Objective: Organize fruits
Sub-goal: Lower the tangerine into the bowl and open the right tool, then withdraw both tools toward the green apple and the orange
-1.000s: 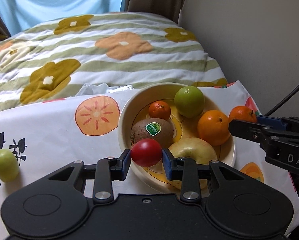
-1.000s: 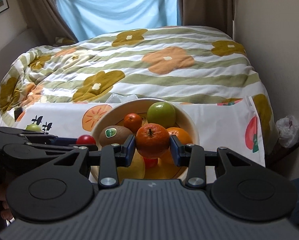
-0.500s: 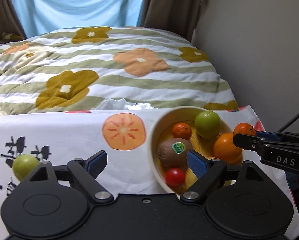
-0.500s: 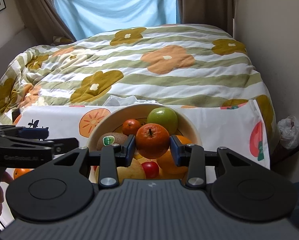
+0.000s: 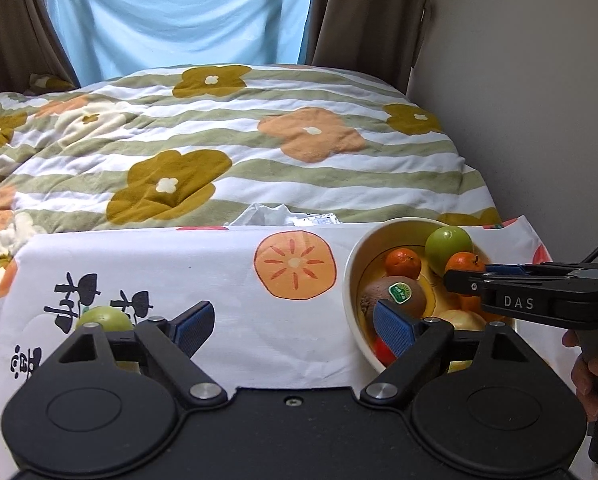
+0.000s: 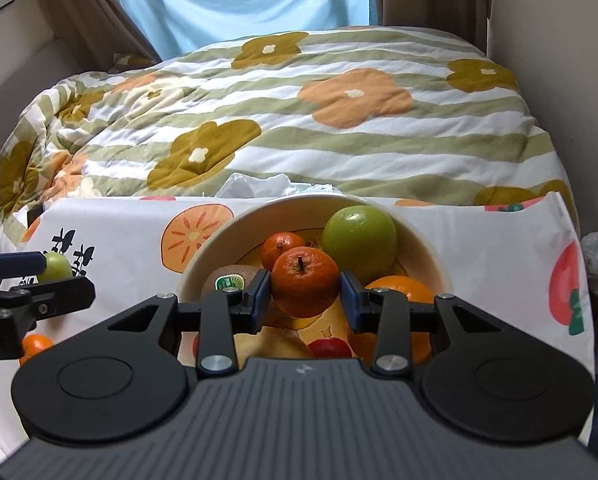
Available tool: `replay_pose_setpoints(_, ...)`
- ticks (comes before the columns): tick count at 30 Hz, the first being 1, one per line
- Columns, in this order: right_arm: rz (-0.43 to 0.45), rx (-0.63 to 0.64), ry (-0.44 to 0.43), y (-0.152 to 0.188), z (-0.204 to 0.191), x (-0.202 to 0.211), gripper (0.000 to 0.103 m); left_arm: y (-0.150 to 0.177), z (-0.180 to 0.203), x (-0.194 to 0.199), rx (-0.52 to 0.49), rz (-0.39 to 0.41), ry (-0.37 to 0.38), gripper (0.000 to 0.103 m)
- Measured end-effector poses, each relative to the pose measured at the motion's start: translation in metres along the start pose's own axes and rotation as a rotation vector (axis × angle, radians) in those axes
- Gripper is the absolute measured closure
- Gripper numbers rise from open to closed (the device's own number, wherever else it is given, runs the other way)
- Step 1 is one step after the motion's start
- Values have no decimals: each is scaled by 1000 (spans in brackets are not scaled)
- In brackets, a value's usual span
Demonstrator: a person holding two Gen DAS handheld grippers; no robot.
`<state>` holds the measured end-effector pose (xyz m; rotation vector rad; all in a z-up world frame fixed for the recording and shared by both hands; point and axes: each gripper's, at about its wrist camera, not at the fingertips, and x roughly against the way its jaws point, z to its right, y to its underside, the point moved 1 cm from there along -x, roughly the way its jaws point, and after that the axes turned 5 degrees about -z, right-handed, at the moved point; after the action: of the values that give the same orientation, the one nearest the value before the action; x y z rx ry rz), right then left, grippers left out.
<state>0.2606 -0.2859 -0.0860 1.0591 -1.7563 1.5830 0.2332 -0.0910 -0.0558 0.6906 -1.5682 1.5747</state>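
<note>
A cream bowl (image 5: 353,256) (image 6: 227,232) on a fruit-print cloth holds a kiwi (image 5: 395,300), a green apple (image 6: 359,236), a small mandarin (image 6: 281,246), a large orange (image 6: 403,286), a yellow fruit and a red tomato (image 6: 329,347). My right gripper (image 6: 305,300) is shut on an orange mandarin (image 6: 305,282) and holds it over the bowl; it shows in the left wrist view (image 5: 465,266). My left gripper (image 5: 295,326) is open and empty, left of the bowl. A small green fruit (image 5: 103,320) lies on the cloth by its left finger.
A flowered striped quilt (image 5: 239,152) covers the bed behind the table. Crumpled plastic (image 5: 287,216) lies at the cloth's far edge. A wall stands close on the right. Another orange fruit (image 6: 35,344) lies at the left on the cloth, partly hidden by my left gripper.
My left gripper let the red tomato go into the bowl, opened wide and drew back to the left. My right gripper kept the mandarin and moved closer over the bowl.
</note>
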Motion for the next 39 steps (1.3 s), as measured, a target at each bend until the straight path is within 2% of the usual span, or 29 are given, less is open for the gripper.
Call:
replay_pose_setpoints(6, 4, 21, 16, 6, -2, -1, 49, 5, 0, -6, -2, -10, 6, 13)
replay_pose_setpoints(8, 27, 28, 18, 8, -3, 2, 36, 5, 1, -7, -7, -11, 6, 13)
replay_pose_setpoints(10, 60, 35, 47, 8, -4, 7, 3, 5, 3, -6, -11, -7, 7, 13)
replay_pose_setpoints(11, 83, 36, 62, 9, -4, 10, 0, 6, 3, -5, -13, -4, 6, 13)
replay_pose_setpoints(18, 98, 24, 62, 14, -1, 23, 0, 11, 5, 3, -11, 17, -7, 13)
replay_pose_setpoints(27, 128, 45, 63, 28, -6, 63, 0, 23, 12, 44, 31, 107, -26, 13)
replay_pose_setpoints(35, 170, 59, 60, 49, -10, 111, 0, 55, 23, 92, 43, 196, -71, 13)
replay_pose_setpoints(39, 168, 76, 113, 62, -16, 128, 0, 74, 26, 114, 68, 233, -100, 12)
